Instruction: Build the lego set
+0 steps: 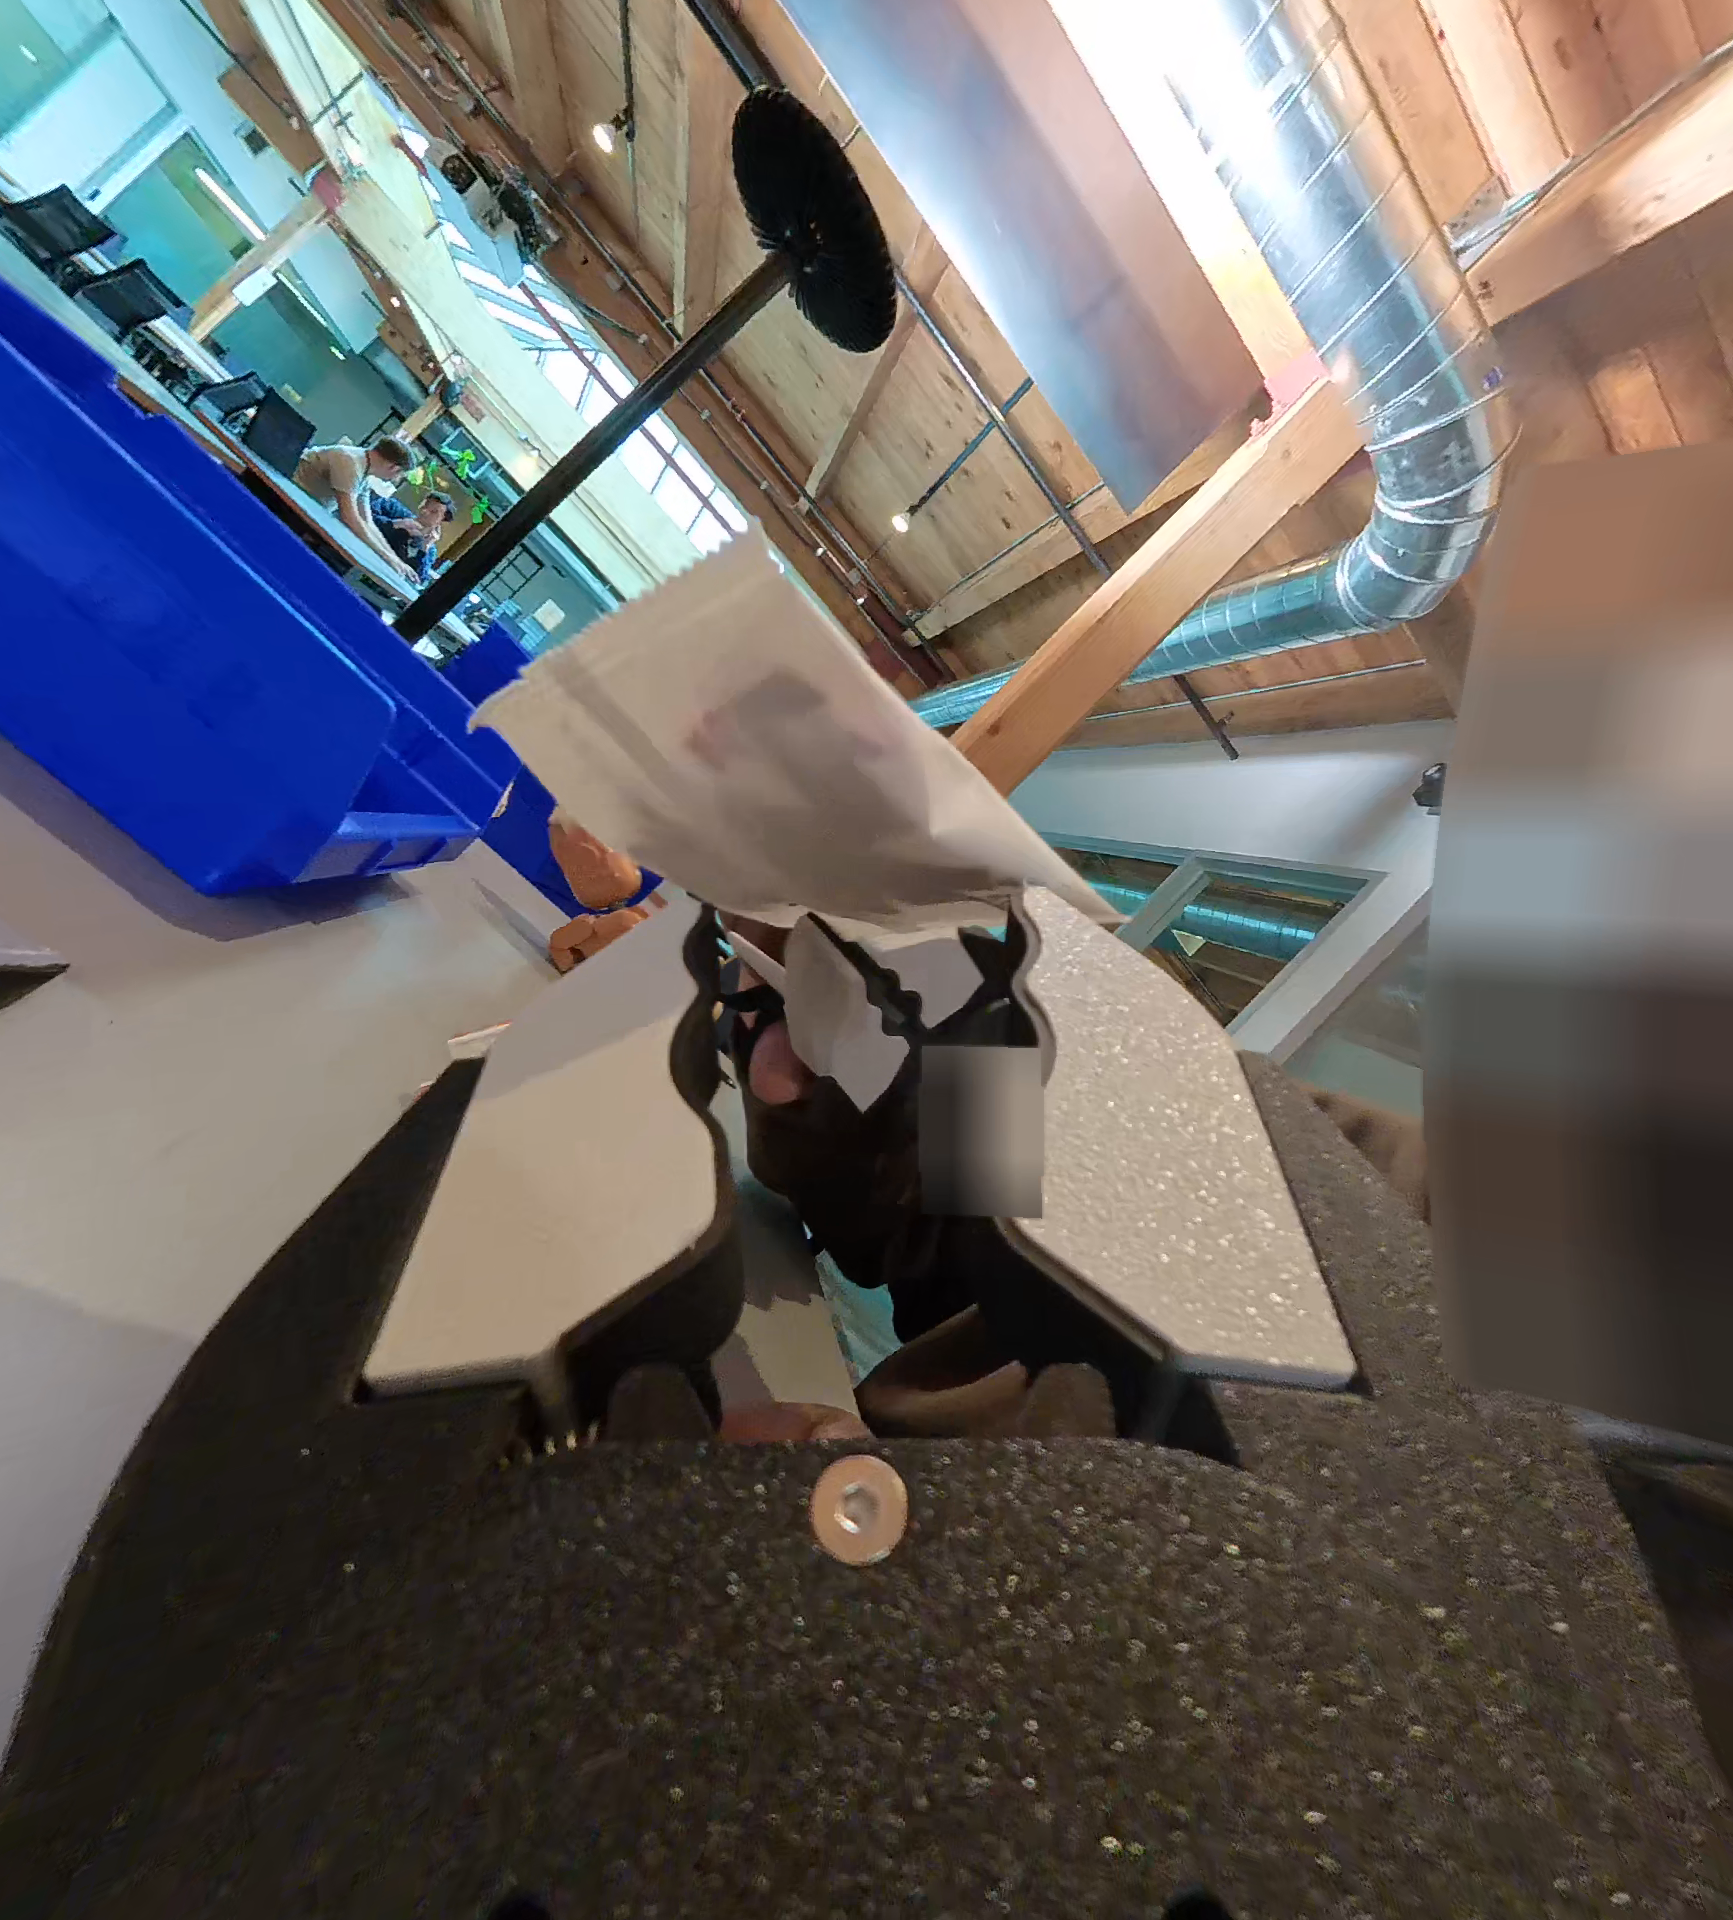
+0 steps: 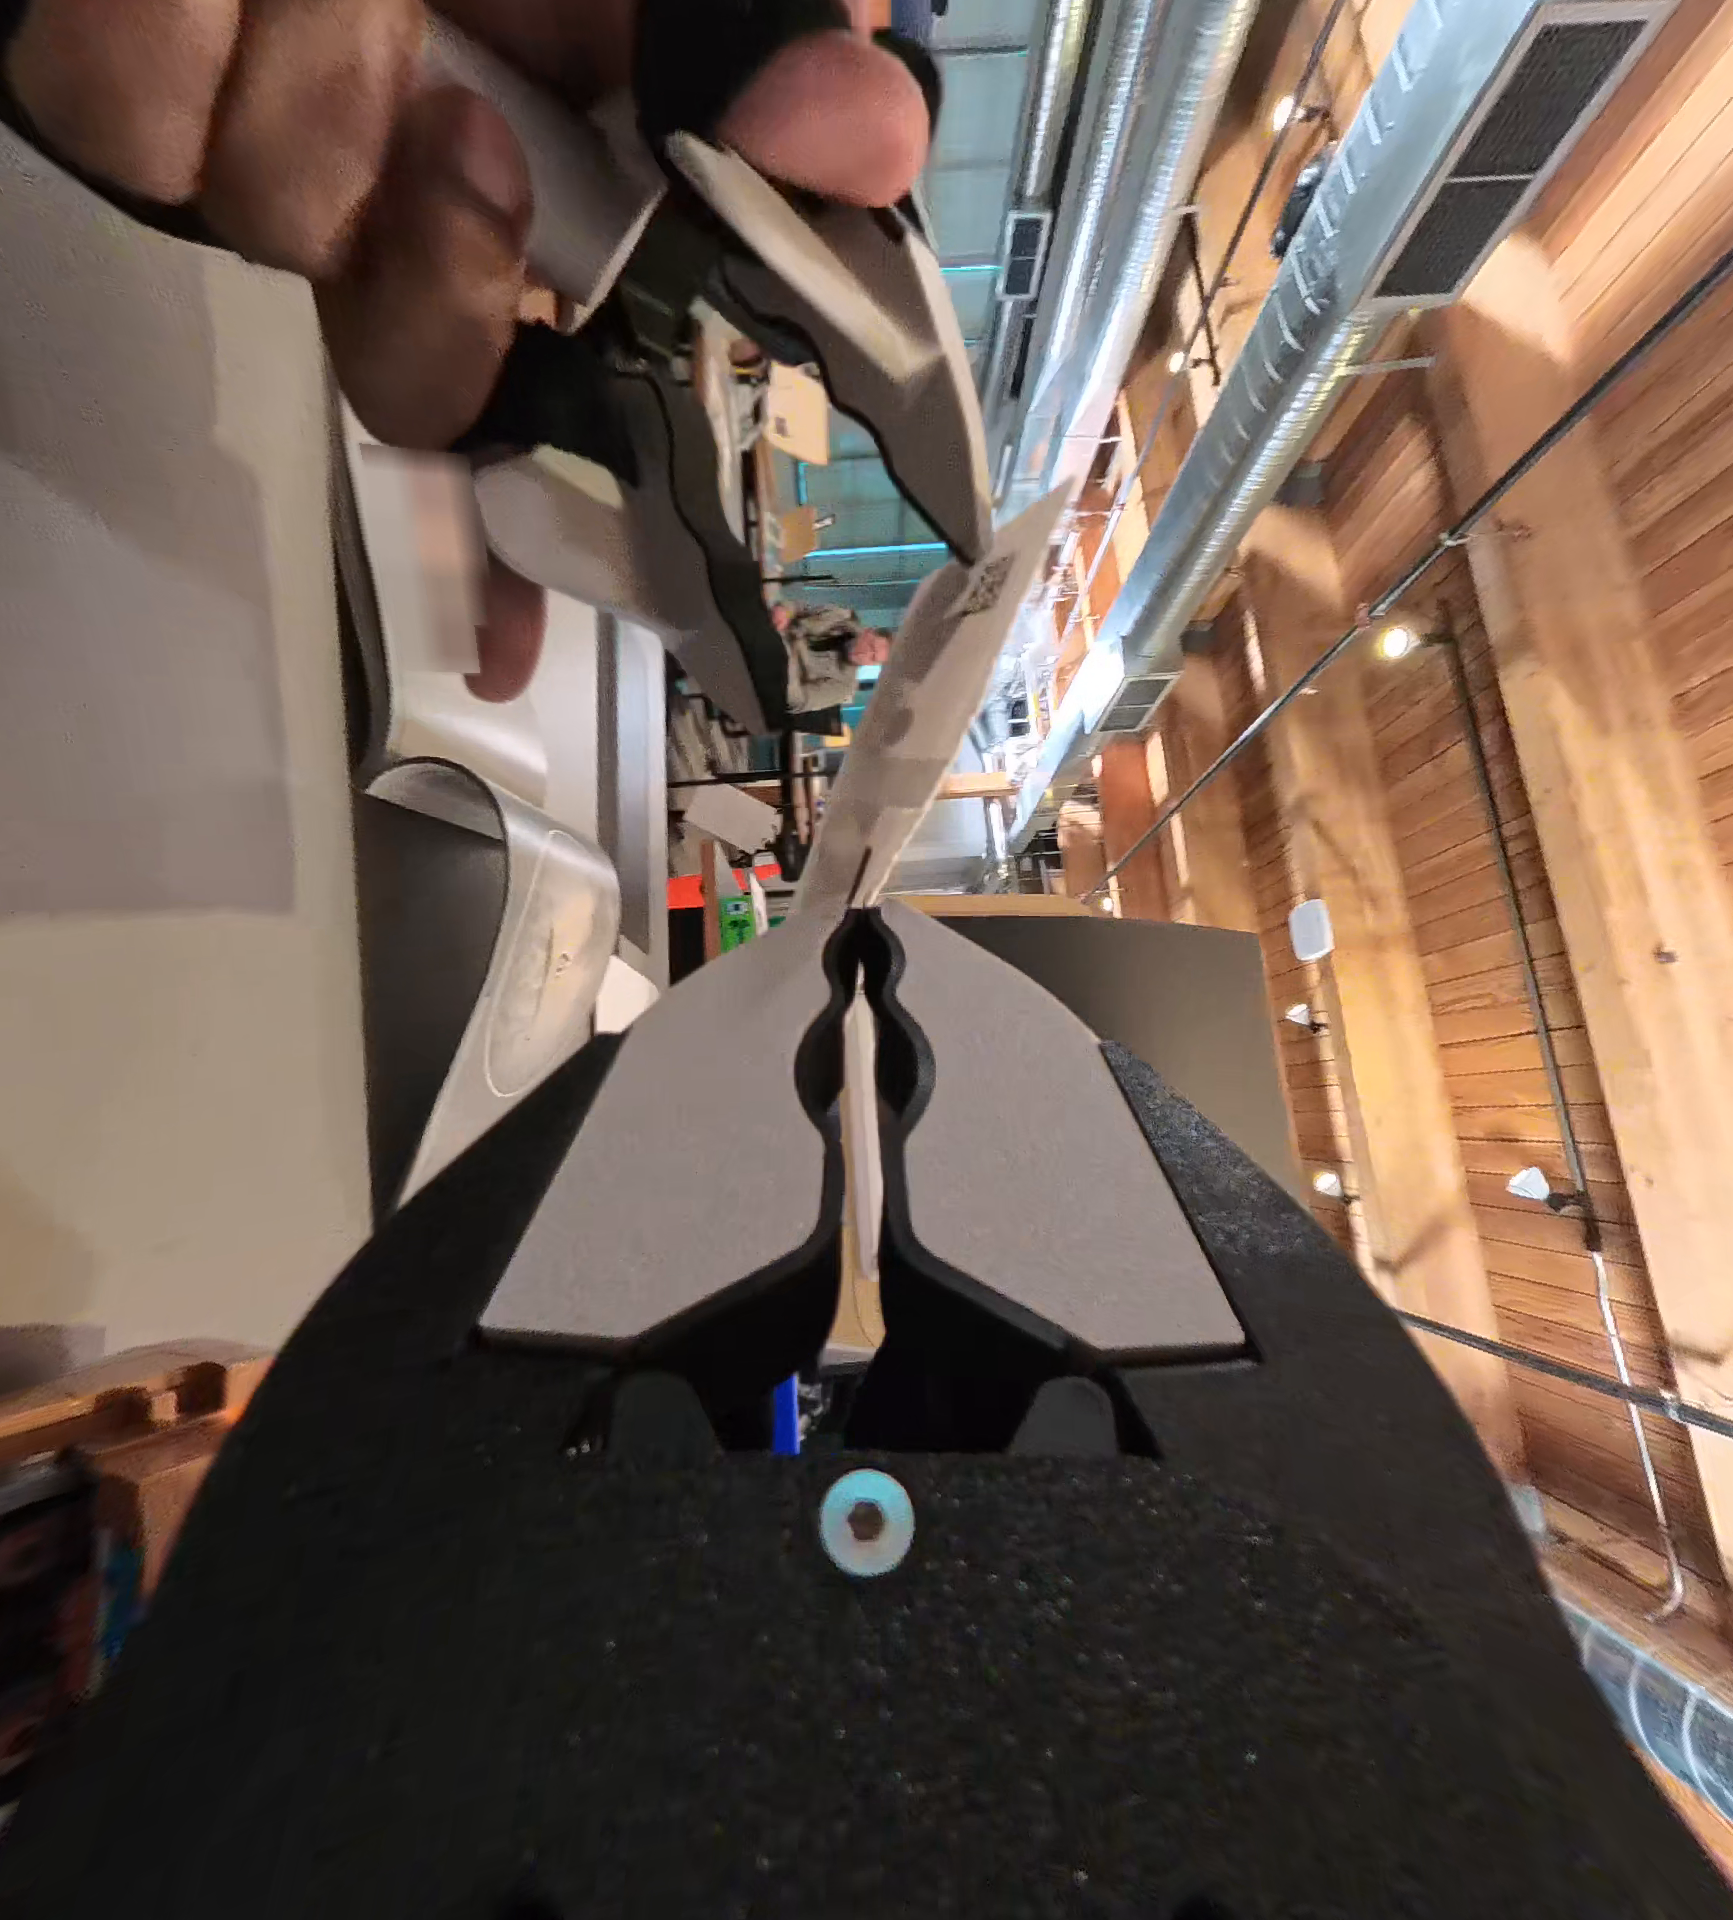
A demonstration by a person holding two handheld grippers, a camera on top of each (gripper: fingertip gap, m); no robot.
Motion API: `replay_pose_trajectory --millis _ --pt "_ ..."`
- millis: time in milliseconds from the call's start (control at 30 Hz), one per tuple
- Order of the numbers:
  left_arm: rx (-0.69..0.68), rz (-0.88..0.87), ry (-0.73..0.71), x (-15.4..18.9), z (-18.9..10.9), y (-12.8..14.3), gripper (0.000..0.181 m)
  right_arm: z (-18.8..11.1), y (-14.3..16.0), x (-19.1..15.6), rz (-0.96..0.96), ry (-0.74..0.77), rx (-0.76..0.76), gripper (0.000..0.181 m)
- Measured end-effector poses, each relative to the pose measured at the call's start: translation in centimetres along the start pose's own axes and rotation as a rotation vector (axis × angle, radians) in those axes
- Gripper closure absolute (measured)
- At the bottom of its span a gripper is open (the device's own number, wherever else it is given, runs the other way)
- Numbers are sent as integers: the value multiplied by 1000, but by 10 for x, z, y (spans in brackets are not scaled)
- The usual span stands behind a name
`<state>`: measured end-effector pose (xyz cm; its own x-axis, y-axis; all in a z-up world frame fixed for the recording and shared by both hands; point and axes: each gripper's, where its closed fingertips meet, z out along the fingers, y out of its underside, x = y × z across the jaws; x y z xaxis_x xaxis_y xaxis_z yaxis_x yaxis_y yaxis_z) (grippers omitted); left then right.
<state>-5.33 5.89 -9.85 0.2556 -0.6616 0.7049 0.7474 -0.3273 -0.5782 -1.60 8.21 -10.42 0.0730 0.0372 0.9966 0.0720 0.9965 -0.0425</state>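
A white paper bag (image 1: 768, 769) with a serrated top edge is held up in the air. My right gripper (image 2: 867, 914) is shut on one edge of the bag (image 2: 924, 717), which runs edge-on away from its tips. My left gripper (image 1: 862, 925) is open, its fingers spread on either side of the bag's lower part. In the right wrist view one left fingertip (image 2: 971, 545) touches the bag's far end while the other finger stands apart. The right gripper's black tips (image 1: 883, 997) show between my left fingers, pinching the paper.
Blue plastic bins (image 1: 145, 623) stand on the grey table (image 1: 114, 1091), with brown brick pieces (image 1: 597, 862) beside them. A hand (image 2: 374, 208) holds the left gripper. A wooden block (image 2: 114, 1392) and a clear plastic item (image 2: 540, 935) lie at the left. People work far behind. Across from one pair of fingers to the other is roughly 5 centimeters. Both grippers' tips are roughly 15 centimeters from the wooden block (image 2: 114, 1392).
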Motion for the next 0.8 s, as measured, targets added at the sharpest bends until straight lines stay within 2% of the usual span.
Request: replay_pose_trajectory --millis 267,367,433,533,567,667,800 --pt "49 -20 89 14 -9 -14 130 -8 -6 3 -107 113 89 181" --pt "32 -1 46 4 -7 -9 134 -11 -17 -4 -166 139 141 181" --pt "22 33 2 -3 -7 -7 147 -11 -21 -13 -211 144 170 181" --pt "-1 143 -87 -15 -12 -4 180 -7 -19 -27 -221 116 170 181" --pt "-14 183 -120 -19 -13 -4 180 -4 -16 -33 -204 85 161 181" --pt "-92 380 -231 -27 -17 -2 181 -2 -7 -42 -31 -31 147 177" --pt "-53 821 -368 -13 -20 -21 181 -7 5 -25 430 -152 173 168"
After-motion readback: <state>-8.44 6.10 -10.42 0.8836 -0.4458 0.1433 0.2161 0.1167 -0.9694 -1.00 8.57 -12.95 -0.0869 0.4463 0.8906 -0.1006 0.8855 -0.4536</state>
